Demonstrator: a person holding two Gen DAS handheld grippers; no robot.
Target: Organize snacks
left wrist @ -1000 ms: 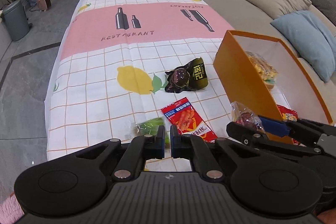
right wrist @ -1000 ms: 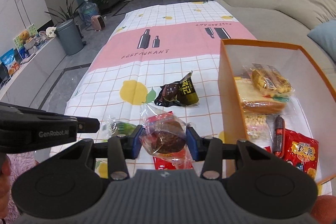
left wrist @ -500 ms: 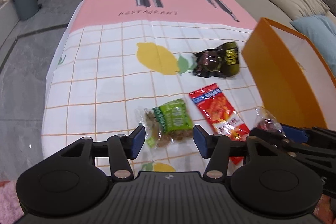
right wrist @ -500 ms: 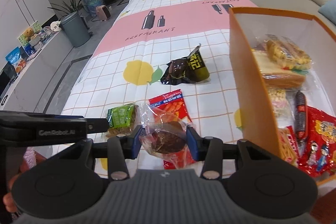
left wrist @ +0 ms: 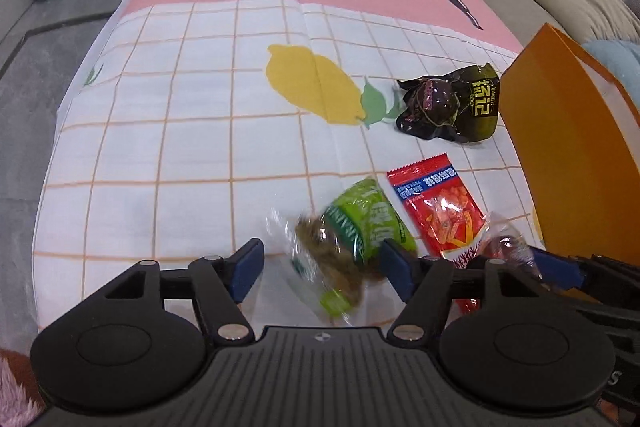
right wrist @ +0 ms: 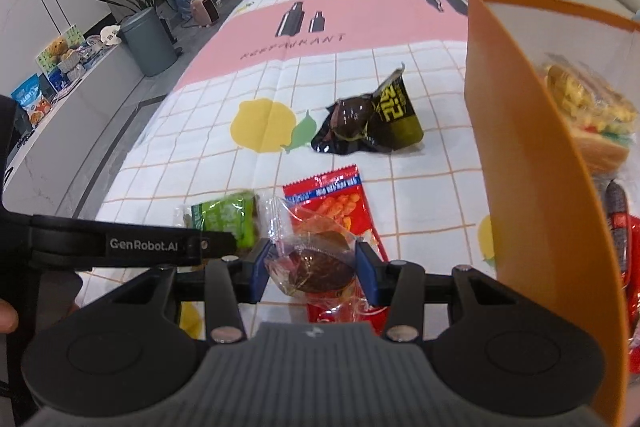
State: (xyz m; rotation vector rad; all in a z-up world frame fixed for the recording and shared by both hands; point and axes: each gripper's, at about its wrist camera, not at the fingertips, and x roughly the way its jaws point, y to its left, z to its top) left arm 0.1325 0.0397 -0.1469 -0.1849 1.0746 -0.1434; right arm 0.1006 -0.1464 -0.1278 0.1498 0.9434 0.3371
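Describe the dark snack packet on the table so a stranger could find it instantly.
Start at the orange box on the checked tablecloth. Just beside its outer wall, next to the printed lemon, lies the dark packet. It alone is glossy black-olive with yellow lettering, unlike the red packet and green packet nearer the camera.

the left gripper (left wrist: 320, 267) points down, its jaws opening wide. the right gripper (right wrist: 314, 273) stays squeezed on something.

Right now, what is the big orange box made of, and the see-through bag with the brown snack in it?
The orange box looks like stiff cardboard with a matte finish: its wall is thin, flat and hardly shines. The see-through bag looks like thin clear plastic film: it is crinkled, glints in the light, and shows the brown snack inside. The right gripper pinches it.
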